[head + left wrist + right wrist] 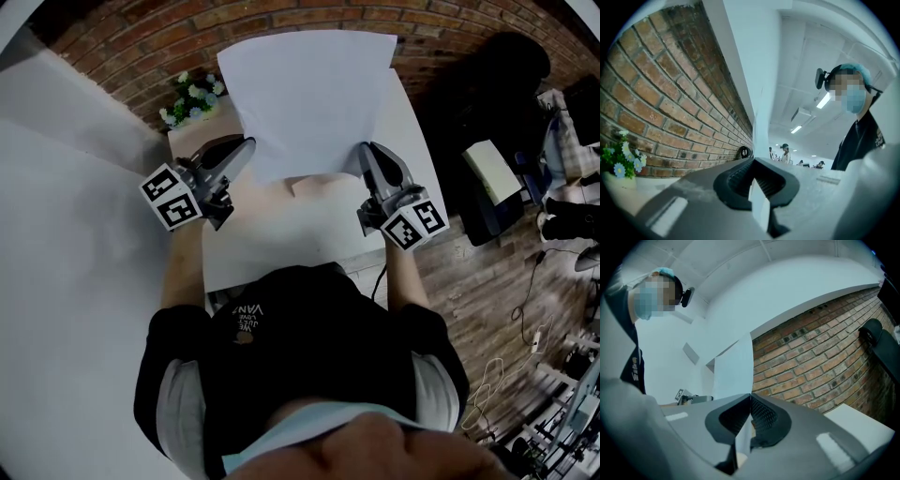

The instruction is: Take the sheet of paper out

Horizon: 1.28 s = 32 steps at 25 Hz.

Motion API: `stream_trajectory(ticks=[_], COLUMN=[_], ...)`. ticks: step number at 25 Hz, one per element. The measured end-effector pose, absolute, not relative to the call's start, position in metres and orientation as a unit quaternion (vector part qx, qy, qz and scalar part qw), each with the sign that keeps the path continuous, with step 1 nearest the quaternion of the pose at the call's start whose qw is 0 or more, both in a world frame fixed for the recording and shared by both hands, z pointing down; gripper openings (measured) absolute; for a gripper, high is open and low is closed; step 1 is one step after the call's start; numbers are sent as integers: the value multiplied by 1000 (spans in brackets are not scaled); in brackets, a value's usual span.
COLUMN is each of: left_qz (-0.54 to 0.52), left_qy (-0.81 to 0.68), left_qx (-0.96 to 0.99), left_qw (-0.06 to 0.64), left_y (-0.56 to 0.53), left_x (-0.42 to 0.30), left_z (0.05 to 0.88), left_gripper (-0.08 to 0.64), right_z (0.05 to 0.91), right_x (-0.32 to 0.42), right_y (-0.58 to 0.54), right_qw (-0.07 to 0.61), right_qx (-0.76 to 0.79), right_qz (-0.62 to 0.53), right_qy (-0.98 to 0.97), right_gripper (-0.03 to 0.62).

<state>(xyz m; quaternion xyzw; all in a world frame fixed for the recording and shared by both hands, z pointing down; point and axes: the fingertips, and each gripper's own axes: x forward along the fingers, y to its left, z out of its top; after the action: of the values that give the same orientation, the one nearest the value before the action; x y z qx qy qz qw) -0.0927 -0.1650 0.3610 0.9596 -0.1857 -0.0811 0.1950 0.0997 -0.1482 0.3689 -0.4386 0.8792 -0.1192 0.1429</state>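
A white sheet of paper (307, 94) is held up above the white table (281, 239), spread between both grippers. My left gripper (246, 148) is shut on the sheet's lower left corner, and my right gripper (364, 150) is shut on its lower right corner. In the left gripper view the sheet (761, 84) rises edge-on out of the closed jaws. In the right gripper view the sheet (733, 373) likewise stands up from between the closed jaws, with the left gripper (693, 398) small behind it.
A small pot of flowers (192, 98) stands at the table's far left corner against the brick wall (122, 42). A black chair (492, 84) and a box (492, 169) are on the wooden floor to the right. Cables lie on the floor at lower right.
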Motion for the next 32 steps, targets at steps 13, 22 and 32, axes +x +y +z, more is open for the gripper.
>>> stream_trajectory(ticks=[13, 22, 32], left_qz=[-104, -114, -123], left_qy=[-198, -221, -229], left_qx=[943, 933, 926], left_qw=[245, 261, 275], left_y=[-137, -116, -108], left_x=[-132, -177, -199], left_z=[380, 383, 396], left_gripper=[2, 2, 2], right_z=[379, 385, 400], right_x=[62, 18, -4], right_y=[-131, -115, -109], right_qw=[121, 117, 107], right_qx=[-427, -409, -407], right_qz=[-138, -153, -164], right_qy=[886, 892, 892], right_gripper=[2, 2, 2])
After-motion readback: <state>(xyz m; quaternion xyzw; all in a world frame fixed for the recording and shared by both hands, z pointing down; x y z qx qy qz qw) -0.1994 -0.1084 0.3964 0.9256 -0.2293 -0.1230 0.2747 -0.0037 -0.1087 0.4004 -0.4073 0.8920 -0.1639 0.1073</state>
